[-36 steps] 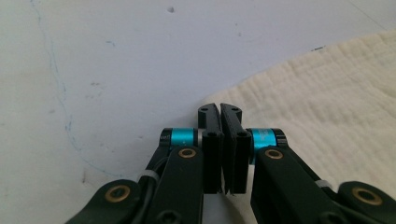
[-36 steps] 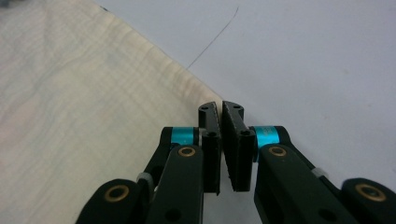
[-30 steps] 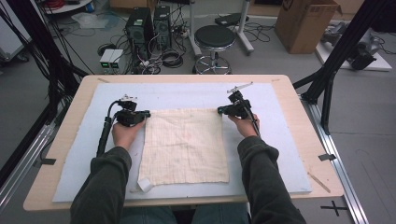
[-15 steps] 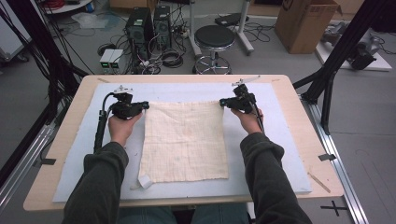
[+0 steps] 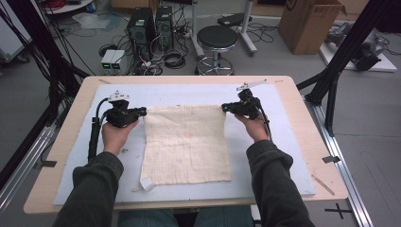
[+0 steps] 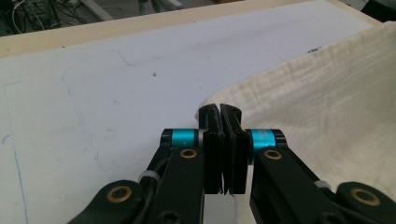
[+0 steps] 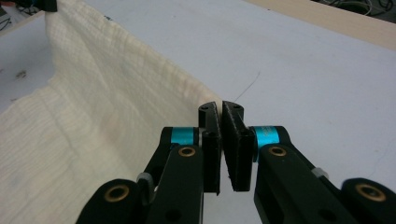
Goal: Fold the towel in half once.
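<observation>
The gripper views show each far cloth (image 5: 185,144) corner pinched: the left gripper (image 6: 219,112) and right gripper (image 7: 220,109) are both clamped on it. From above, the cream, waffle-textured square lies mid-mat (image 5: 283,142), its small tag (image 5: 146,184) at 7 o'clock. Bare mat lies at 3, 9 and 12 o'clock.

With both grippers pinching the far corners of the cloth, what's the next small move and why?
Probably bring both far corners toward the near edge to fold the cream cloth in half: the left gripper and right gripper are shut on them, and the near half lies flat on the white mat.
</observation>
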The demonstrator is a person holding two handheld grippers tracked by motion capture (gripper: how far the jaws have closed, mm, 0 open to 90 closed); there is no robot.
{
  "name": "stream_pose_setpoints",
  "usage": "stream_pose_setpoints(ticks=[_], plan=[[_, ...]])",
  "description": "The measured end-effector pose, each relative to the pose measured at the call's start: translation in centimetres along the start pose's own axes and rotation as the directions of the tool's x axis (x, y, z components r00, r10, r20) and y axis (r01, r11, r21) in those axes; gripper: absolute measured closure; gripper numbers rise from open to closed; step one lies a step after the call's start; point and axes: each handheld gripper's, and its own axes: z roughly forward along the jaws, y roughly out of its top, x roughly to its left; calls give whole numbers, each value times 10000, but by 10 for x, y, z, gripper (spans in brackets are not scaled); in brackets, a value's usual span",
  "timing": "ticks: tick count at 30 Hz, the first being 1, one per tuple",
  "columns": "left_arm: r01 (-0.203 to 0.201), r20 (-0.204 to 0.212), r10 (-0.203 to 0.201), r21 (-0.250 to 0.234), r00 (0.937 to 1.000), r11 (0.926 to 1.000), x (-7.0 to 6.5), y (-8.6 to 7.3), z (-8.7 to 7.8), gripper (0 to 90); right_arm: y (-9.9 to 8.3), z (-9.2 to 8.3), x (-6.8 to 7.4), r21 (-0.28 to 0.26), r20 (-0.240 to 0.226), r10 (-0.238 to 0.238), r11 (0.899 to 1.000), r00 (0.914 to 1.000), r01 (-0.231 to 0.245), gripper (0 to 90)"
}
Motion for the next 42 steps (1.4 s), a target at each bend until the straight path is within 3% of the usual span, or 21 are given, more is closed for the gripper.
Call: stream_pose_setpoints(ticks=[3, 8, 10, 18, 25, 31, 42], plan=[[-25, 156, 28, -180, 9999, 9998, -4, -4, -5, 875, -1, -5, 6, -70, -59, -189, 9998, 9998, 188, 859], [-444, 255, 446, -97, 9987, 9990, -12, -9, -12, 874, -4, -14, 12, -186, -292, -281, 9994, 9992, 276, 859], [-633, 270, 635, -79, 9976, 9980, -15, -13, -16, 874, -5, -18, 17, -137, -328, -538, 9985, 9980, 533, 859], [-1017, 441, 1014, 39, 9939, 9948, -22, -25, -28, 874, -16, -26, 26, -95, -604, -668, 9978, 9959, 663, 859], [-1191, 599, 1186, 52, 9911, 9929, -29, -36, -36, 874, -29, -29, 32, 76, -866, -728, 9973, 9936, 737, 859], [-1242, 759, 1233, 65, 9895, 9922, -33, -46, -42, 874, -36, -35, 41, -110, -964, -910, 9959, 9912, 903, 859], [-1656, 1067, 1631, 147, 9808, 9861, -47, -61, -59, 874, -57, -43, 53, -252, -1218, -991, 9950, 9876, 967, 859]])
